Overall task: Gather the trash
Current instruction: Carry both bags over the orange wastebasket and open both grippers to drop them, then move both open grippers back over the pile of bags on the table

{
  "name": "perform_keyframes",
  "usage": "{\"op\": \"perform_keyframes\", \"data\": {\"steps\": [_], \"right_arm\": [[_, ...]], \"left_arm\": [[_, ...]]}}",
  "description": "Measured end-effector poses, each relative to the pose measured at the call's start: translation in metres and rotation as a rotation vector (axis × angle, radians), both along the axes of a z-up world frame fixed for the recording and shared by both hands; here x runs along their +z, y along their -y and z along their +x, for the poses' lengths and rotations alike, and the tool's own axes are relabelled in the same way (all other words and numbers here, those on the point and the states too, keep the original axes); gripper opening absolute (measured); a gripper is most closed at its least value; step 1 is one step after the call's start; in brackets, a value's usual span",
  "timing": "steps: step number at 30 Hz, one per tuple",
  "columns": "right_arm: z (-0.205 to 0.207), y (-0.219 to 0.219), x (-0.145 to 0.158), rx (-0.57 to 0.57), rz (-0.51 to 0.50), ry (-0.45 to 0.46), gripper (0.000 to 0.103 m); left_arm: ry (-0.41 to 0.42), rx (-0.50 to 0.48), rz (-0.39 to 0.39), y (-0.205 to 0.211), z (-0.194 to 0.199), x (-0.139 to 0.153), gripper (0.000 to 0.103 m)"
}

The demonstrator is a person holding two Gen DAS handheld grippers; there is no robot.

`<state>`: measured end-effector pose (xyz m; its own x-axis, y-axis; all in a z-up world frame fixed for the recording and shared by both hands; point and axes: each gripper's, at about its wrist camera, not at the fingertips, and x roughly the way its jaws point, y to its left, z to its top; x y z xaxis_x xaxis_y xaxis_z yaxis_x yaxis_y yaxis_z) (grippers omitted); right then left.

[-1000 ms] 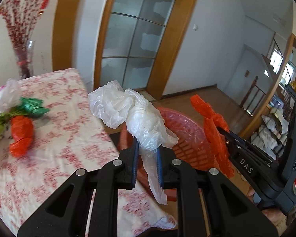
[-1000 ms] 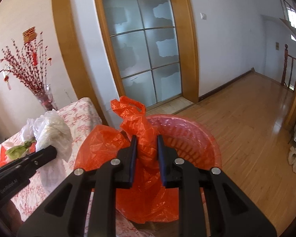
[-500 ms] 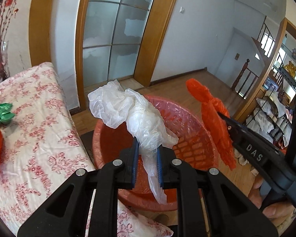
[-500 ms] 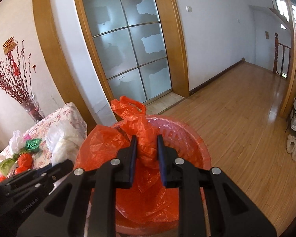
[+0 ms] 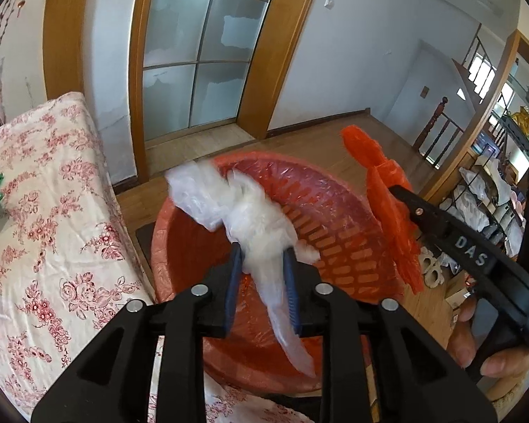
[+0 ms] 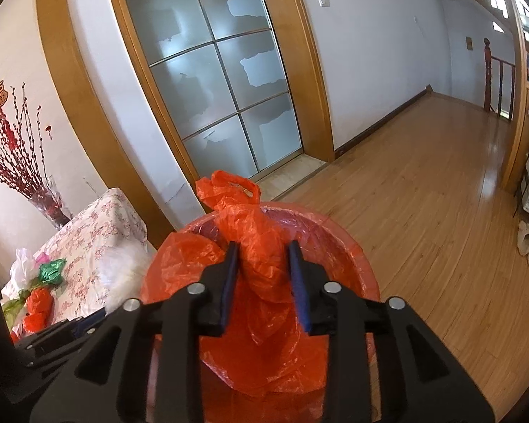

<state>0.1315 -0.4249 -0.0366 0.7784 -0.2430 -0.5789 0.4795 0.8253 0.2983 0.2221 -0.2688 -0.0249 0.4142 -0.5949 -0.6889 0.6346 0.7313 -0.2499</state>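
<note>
Over the red basket (image 5: 335, 232) off the floral worktop's (image 5: 53, 211) right edge, the left gripper (image 5: 261, 275), jaws just loosening, lets a blurred white bag (image 5: 250, 218) slip; the right gripper (image 6: 264, 275), likewise easing apart, releases an orange bag (image 6: 261, 246). Both bags hang directly above the basket's mouth.

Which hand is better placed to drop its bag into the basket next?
Left, probably. Both jaws have just been opening, bags between them. The left gripper has the white bag over the middle of the basket; the right gripper has the orange bag near the rim.
</note>
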Motion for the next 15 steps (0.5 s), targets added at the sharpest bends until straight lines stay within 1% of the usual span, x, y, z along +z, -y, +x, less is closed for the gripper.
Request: {"op": "perform_keyframes", "data": {"steps": [1,3,7,8,9,10,11,12,14,15], "right_arm": [[0.0,0.001,-0.001,-0.002,0.001,-0.002,0.034],[0.001,0.002,-0.002,-0.006,-0.003,-0.007,0.035],[-0.001,0.005,-0.006,-0.016,-0.001,-0.017,0.036],[-0.002,0.005,-0.006,-0.018,-0.004,-0.019,0.04],[-0.004,0.004,-0.006,-0.022,-0.012,-0.018,0.043],[-0.005,0.004,-0.005,-0.025,-0.018,-0.018,0.048],[-0.007,0.004,-0.004,-0.028,-0.026,-0.017,0.052],[-0.009,0.002,-0.003,-0.029,-0.036,-0.016,0.053],[-0.012,-0.002,0.0,-0.027,-0.059,-0.013,0.064],[-0.013,-0.005,0.001,-0.026,-0.069,-0.011,0.067]], "left_arm": [[-0.002,0.002,0.003,0.0,0.0,-0.001,0.027],[-0.006,0.01,0.009,-0.001,0.001,-0.004,0.034],[-0.008,0.03,0.023,-0.003,0.001,-0.006,0.035],[-0.01,0.04,0.025,-0.006,0.001,-0.006,0.035],[-0.011,0.048,0.026,-0.009,0.002,-0.006,0.04],[-0.01,0.059,0.028,-0.013,0.002,-0.006,0.044],[0.001,0.08,0.029,-0.02,0.0,-0.004,0.052],[0.017,0.098,0.03,-0.026,-0.003,-0.002,0.057],[0.046,0.123,0.041,-0.038,-0.006,0.002,0.061],[0.059,0.137,0.049,-0.045,-0.008,0.004,0.064]]}}
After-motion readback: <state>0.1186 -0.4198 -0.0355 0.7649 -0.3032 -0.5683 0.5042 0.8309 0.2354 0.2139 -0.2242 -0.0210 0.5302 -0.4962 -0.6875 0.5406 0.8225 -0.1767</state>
